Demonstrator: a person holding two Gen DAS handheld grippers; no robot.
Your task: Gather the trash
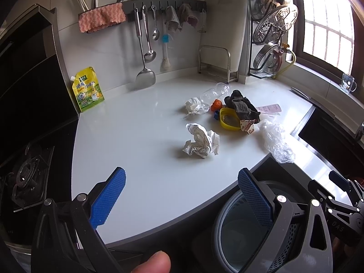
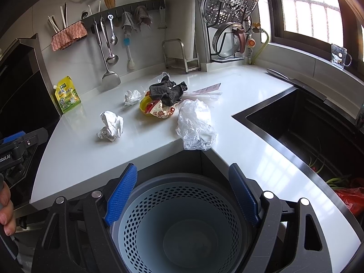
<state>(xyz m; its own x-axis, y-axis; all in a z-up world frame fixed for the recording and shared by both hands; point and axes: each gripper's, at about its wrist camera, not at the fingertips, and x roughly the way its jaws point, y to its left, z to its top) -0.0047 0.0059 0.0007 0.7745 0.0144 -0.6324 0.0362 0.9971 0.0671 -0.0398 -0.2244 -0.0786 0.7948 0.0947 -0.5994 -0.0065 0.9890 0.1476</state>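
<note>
Left gripper (image 1: 182,193): hovering at the bottom of the left wrist view over the near edge of the white counter (image 1: 141,141), its blue fingers spread wide and gripping nothing.
Right gripper (image 2: 183,193): hanging low in the right wrist view above the perforated bin (image 2: 182,227), its fingers spread apart and holding nothing.
Crumpled paper (image 1: 201,143): lying alone at the middle of the frame, nearest the left gripper.
Trash pile: sitting right of centre, well apart from both grippers, with a black cloth (image 1: 242,105) draping over a yellow lid (image 1: 228,118), a white tissue (image 1: 194,105) and a clear bottle (image 1: 213,93) just beside.
Plastic bag (image 2: 195,125): resting at the counter's inner corner, just above the bin.
Sink (image 2: 307,122): showing dark at the right of the frame.
Yellow pouch (image 1: 87,89): leaning upright at the left.
</note>
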